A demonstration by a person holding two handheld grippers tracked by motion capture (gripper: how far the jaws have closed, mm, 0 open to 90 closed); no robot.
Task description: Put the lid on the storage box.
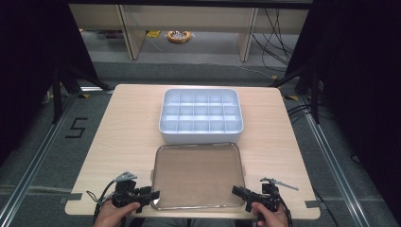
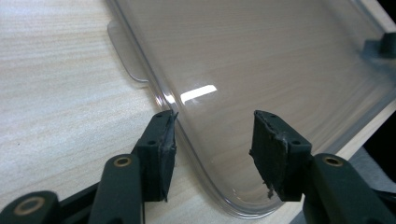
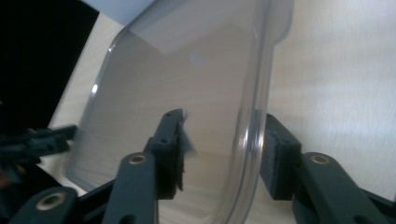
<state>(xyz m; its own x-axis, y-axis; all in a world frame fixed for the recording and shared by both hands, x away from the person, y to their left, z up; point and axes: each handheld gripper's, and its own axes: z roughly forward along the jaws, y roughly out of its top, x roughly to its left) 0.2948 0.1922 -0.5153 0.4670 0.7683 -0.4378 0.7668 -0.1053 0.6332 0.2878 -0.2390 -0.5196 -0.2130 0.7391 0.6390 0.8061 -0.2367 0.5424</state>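
The wooden surface [image 1: 123, 137] carries two big things, one behind the other: a pale compartmented box [image 1: 201, 115] toward the far side, its cells bare, and just in front of it a clear plastic lid [image 1: 198, 176] lying flat near the person's edge, its far rim nearly touching the box. The step in hand looks like taking the lid up by its two near corners, probably to set it on the box. The left gripper [image 1: 150, 197] sits at the lid's near left corner; in the left gripper view its fingers [image 2: 161, 151] stand apart, straddling the curved rim with neither pad pressing on it. The right gripper [image 1: 237, 191] is at the near right corner, and in the right gripper view its fingers [image 3: 276, 156] bracket the lid's raised rim closely and appear clamped on it, one pad inside and one outside. To do this well, the left fingers should bite on the rim before any lift, deep enough that the slick plastic cannot slide out. Both hands ought then to rise together and level, since a one-sided pull could twist or flex the thin lid.
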